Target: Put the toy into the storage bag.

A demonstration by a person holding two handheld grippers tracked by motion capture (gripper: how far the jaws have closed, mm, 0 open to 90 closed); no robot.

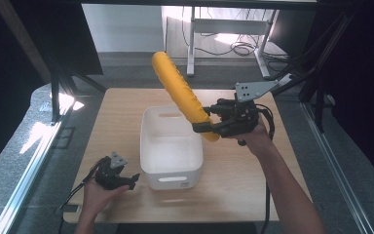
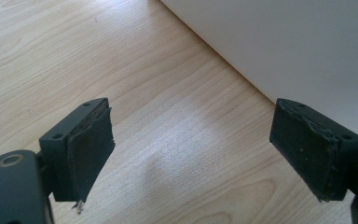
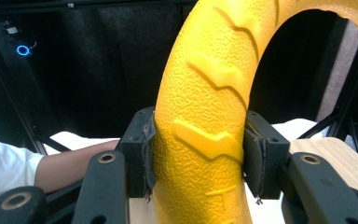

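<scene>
From above, we hold the yellow tyre (image 1: pixel 182 95) over the white bin (image 1: pixel 171 146) with our right gripper (image 1: pixel 209 126). Our left gripper (image 2: pixel 191 154) shows spread jaws above the table (image 2: pixel 74 56). Our right gripper view shows pads pinching the tyre's tread.

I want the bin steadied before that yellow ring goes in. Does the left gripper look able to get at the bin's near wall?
Probably yes. The left gripper is open beside the bin, holding nothing, and bare table lies between its jaws and the white wall.
</scene>
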